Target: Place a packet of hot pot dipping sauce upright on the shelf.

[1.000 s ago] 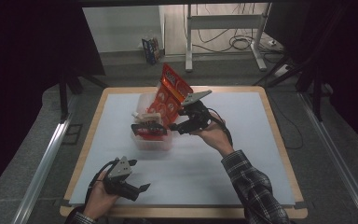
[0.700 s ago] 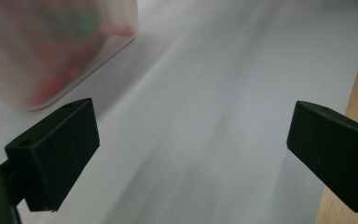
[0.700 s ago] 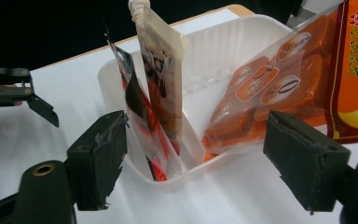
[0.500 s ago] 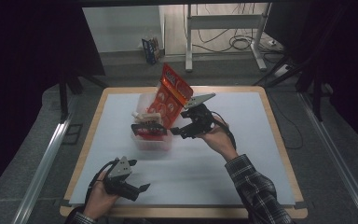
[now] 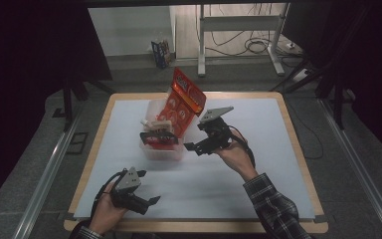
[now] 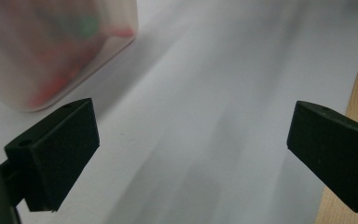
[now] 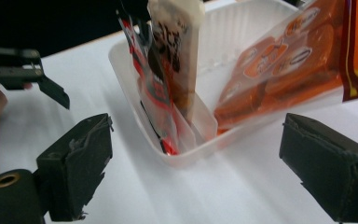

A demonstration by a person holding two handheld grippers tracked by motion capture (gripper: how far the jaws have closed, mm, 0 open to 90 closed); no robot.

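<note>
Your left gripper (image 5: 146, 202): near table edge, jaws spread, nothing between them | clear plastic tray (image 5: 149, 148): mid-table, upright snack packets inside | orange snack bag (image 5: 185, 102): leaning on the tray's right rim, sticking up | your right gripper (image 5: 193, 147): just right of tray, jaws just been opening, gripping nothing.

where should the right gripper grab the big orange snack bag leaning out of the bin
Probably by the top edge of the orange bag: it sticks up and out of the clear bin, flat and thin. Come from above on the right side, where the right gripper is, with its open jaws across the sheet. The lower part sits wedged beside other packets.
</note>
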